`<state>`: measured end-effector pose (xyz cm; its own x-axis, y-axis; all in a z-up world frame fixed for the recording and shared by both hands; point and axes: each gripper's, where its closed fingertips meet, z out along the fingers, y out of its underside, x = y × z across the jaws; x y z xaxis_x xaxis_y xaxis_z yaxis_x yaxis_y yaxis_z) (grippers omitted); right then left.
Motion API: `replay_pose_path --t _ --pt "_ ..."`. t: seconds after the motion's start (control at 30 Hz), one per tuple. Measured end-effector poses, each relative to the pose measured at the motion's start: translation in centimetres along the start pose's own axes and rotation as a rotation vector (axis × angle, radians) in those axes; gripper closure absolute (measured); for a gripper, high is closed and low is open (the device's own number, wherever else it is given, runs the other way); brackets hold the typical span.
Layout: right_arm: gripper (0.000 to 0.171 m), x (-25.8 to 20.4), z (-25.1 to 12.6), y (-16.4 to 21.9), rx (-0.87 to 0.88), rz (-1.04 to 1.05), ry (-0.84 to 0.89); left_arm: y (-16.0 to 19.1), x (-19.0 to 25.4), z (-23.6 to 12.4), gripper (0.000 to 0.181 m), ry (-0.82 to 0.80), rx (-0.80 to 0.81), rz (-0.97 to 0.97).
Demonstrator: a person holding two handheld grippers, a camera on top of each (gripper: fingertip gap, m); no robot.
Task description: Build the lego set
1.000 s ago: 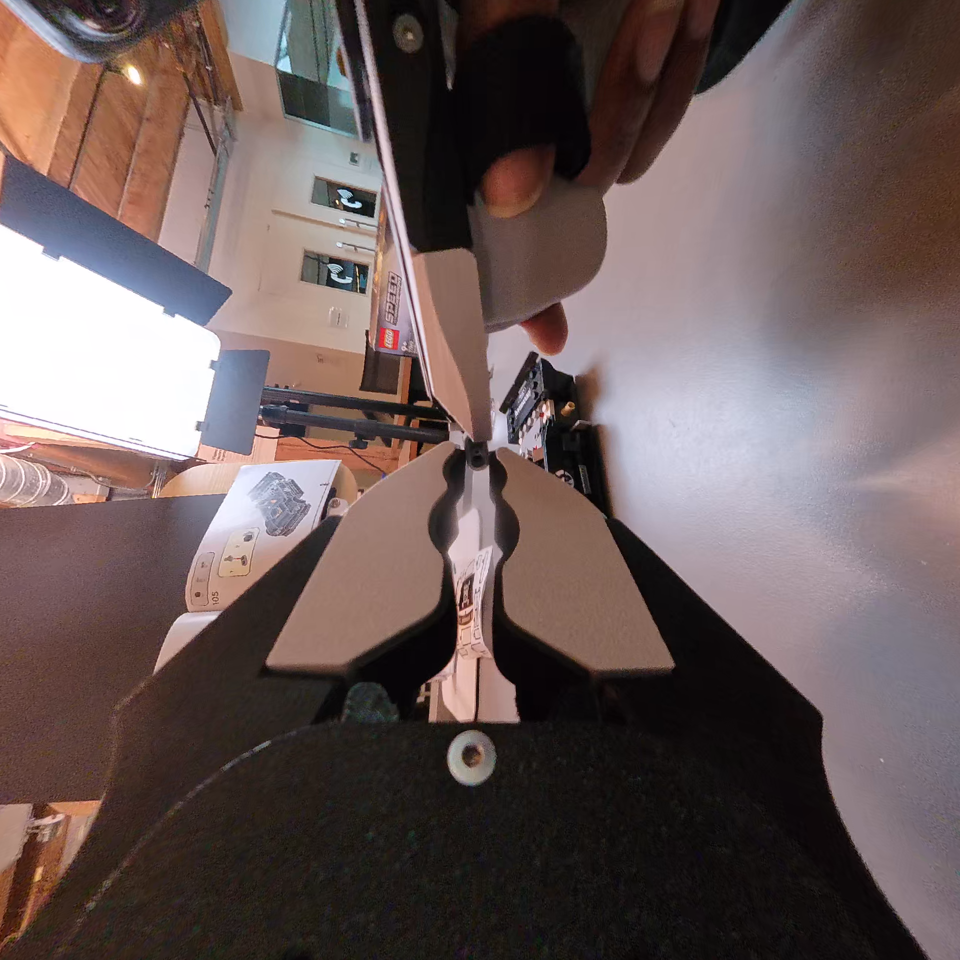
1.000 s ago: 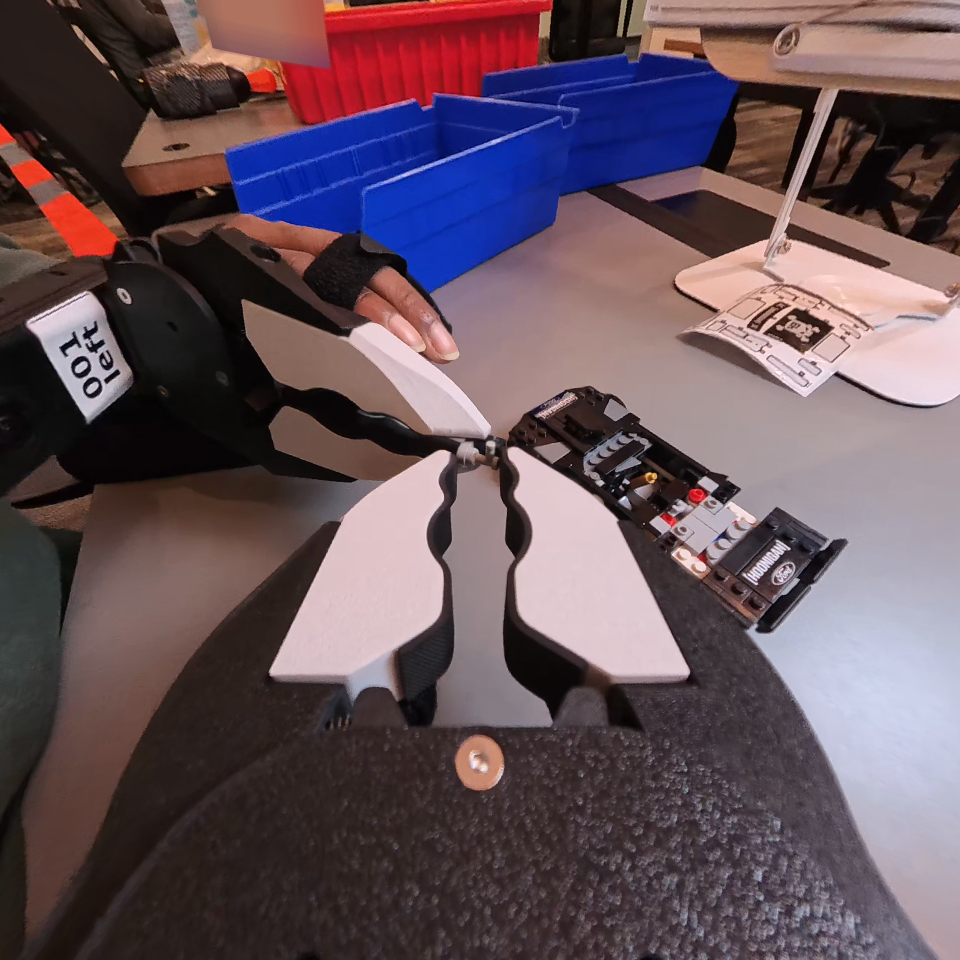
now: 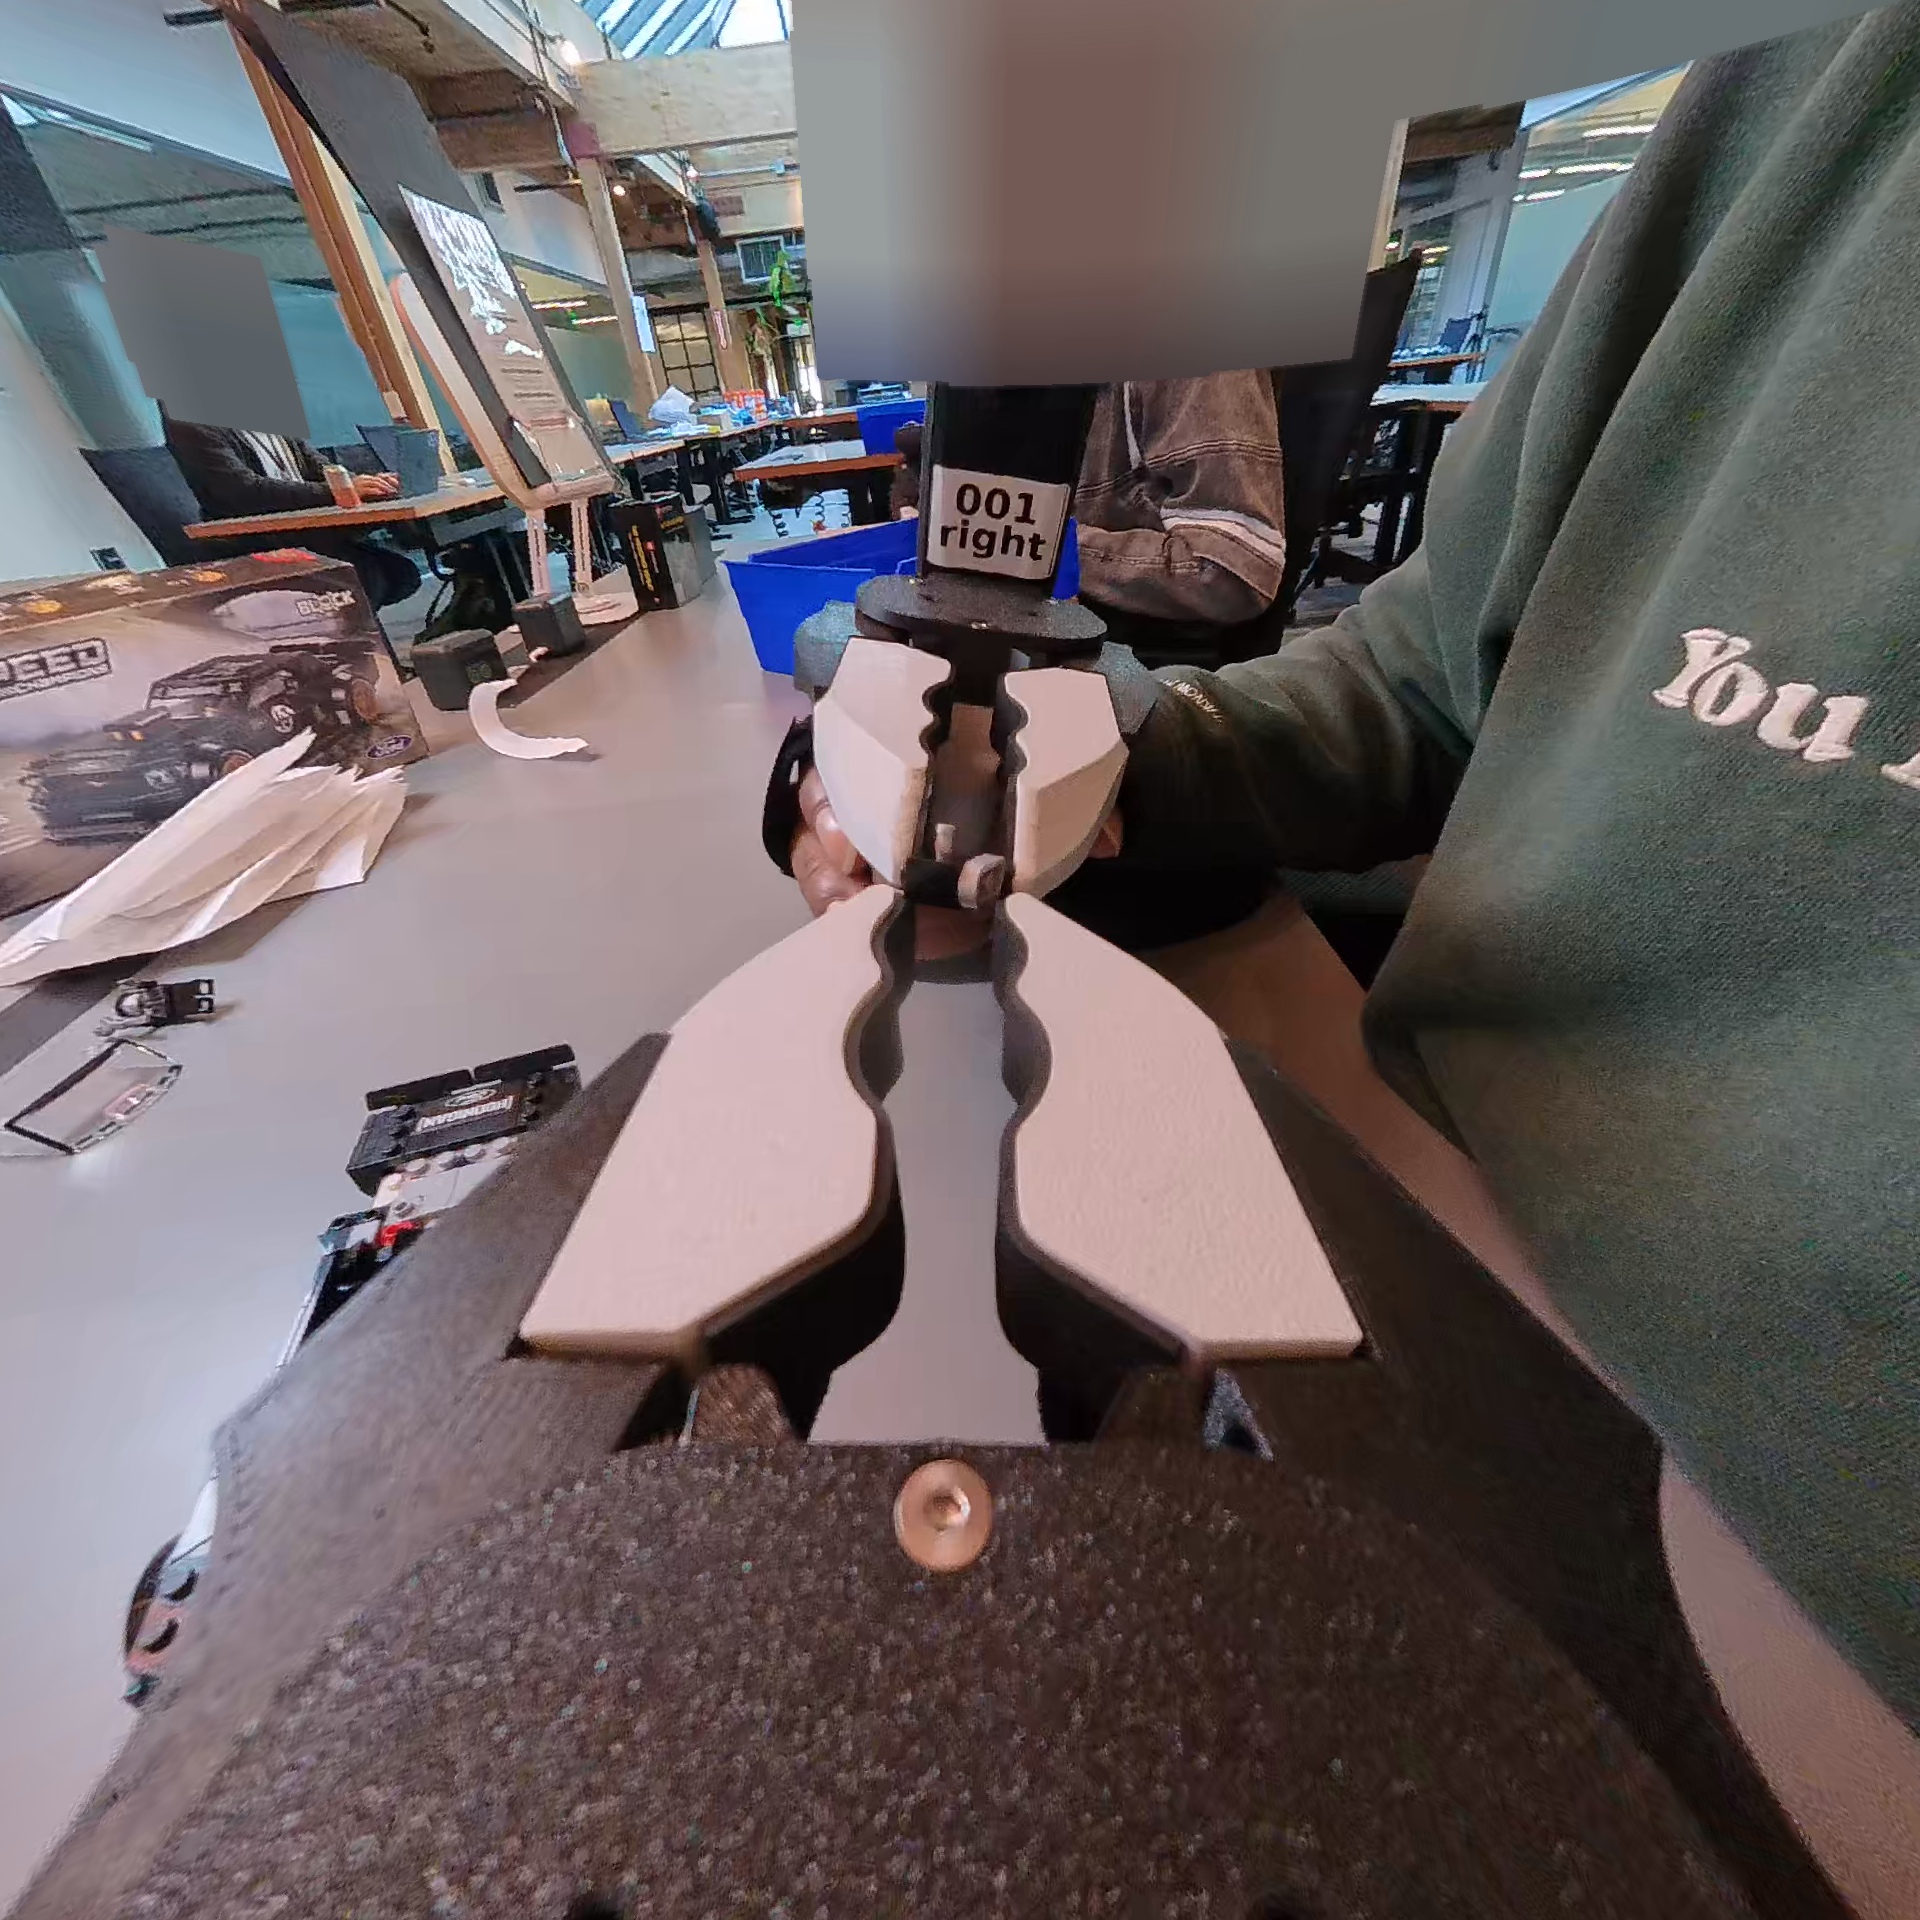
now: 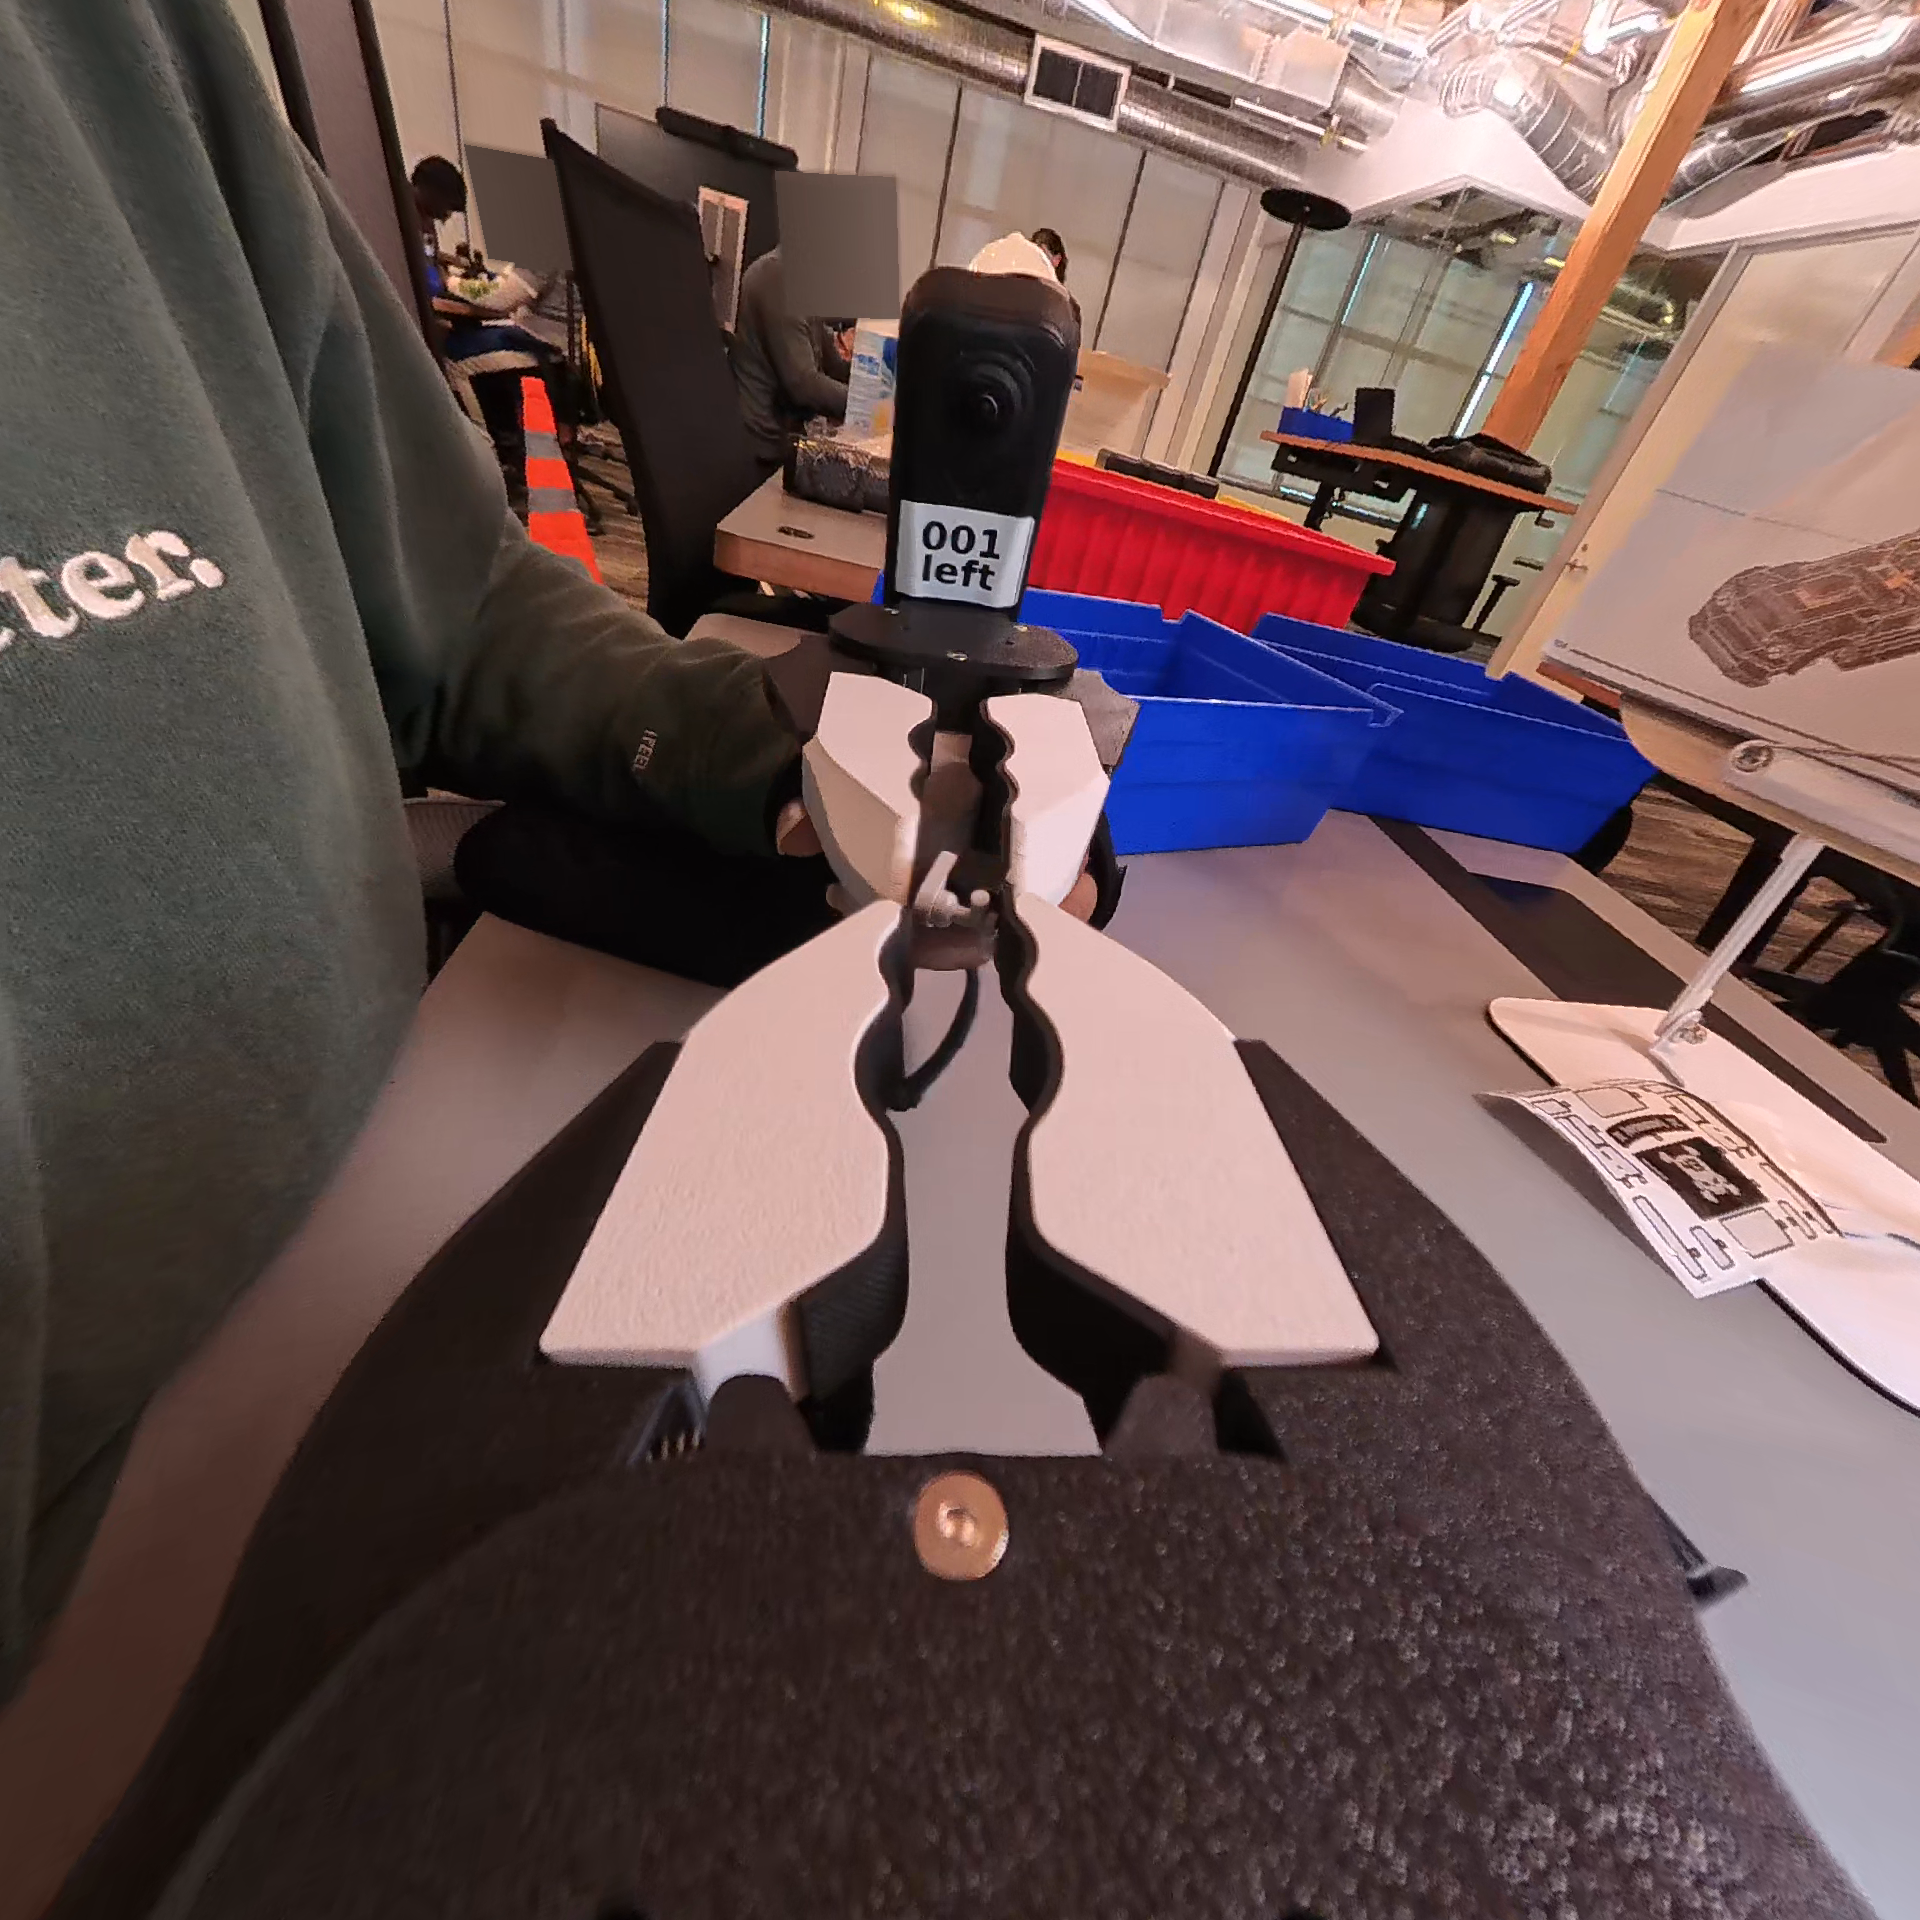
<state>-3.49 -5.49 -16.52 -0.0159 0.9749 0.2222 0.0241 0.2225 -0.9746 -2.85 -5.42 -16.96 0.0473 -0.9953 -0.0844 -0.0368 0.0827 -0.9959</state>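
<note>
My left gripper point(image 3: 948, 906) and right gripper point(image 4: 956, 914) meet tip to tip in the air in front of the person's green sweatshirt. A small black-and-grey lego piece point(image 3: 961, 883) is pinched where the tips meet, and both grippers are shut on it. It also shows in the right wrist view point(image 4: 948, 900). I cannot tell where one gripper's hold ends and the other's begins. The right gripper point(image 3: 958, 862) faces the left camera and the left gripper point(image 4: 951, 878) faces the right camera. The black lego car chassis point(image 3: 457, 1122) lies on the grey table point(image 3: 582, 914), half hidden behind my left gripper.
A lego box point(image 3: 197, 696), white paper bags point(image 3: 208, 852), a clear part point(image 3: 88, 1091) and a small black part point(image 3: 166, 1000) lie at the left. A sticker sheet point(image 4: 1683, 1195), a booklet on a stand point(image 4: 1766, 623) and blue bins point(image 4: 1299, 738) are at the right. Left and right tips are no more than a few centimetres apart.
Both grippers have lifted away from the chassis and turned to face each other head on. The left one rolled from lying on its side to upright. Both stay shut.
</note>
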Motion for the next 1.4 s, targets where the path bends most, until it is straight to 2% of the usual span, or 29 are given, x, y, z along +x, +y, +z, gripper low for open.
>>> replay_pose_path --t 0.2,0.27,0.4,0.53,0.63,0.83,1.0,1.13,1.27,1.4 --pt "0.156 0.3 0.1 0.6 -0.048 -0.068 0.042 0.3 -0.2 -0.2 0.16 0.026 -0.001 -0.095" --pt "0.156 0.5 0.1 0.9 -0.072 -0.098 0.068 0.6 -1.1 -0.3 0.159 0.007 -0.004 -0.185" --pt "0.156 0.7 0.3 1.8 -0.134 -0.169 0.103 1.7 -1.3 -0.2 0.157 0.075 -0.029 -0.401" --pt "0.156 0.8 0.3 2.1 -0.157 -0.2 0.116 1.8 -0.9 -0.1 0.164 0.136 -0.017 -0.512" --pt "0.156 0.9 0.3 2.4 -0.176 -0.229 0.128 1.5 -0.7 -0.1 0.162 0.176 0.011 -0.58" --pt "0.156 0.8 0.3 2.8 -0.215 -0.268 0.141 2.0 -1.0 0.1 0.168 0.177 0.004 -0.671" --pt "0.156 1.0 0.3 3.0 -0.222 -0.212 0.149 2.2 -1.1 0.2 0.168 0.16 -0.004 -0.647" --pt "0.155 0.9 0.3 2.9 -0.206 -0.045 0.111 2.4 -1.1 0.1 0.17 0.157 -0.018 -0.592" --pt "0.146 0.6 0.1 2.5 -0.156 0.186 0.026 2.2 -0.7 -0.2 0.172 0.149 -0.03 -0.449" --pt "0.147 0.4 0.3 2.5 -0.148 0.234 0.009 2.1 -0.7 -0.2 0.172 0.141 -0.027 -0.433"
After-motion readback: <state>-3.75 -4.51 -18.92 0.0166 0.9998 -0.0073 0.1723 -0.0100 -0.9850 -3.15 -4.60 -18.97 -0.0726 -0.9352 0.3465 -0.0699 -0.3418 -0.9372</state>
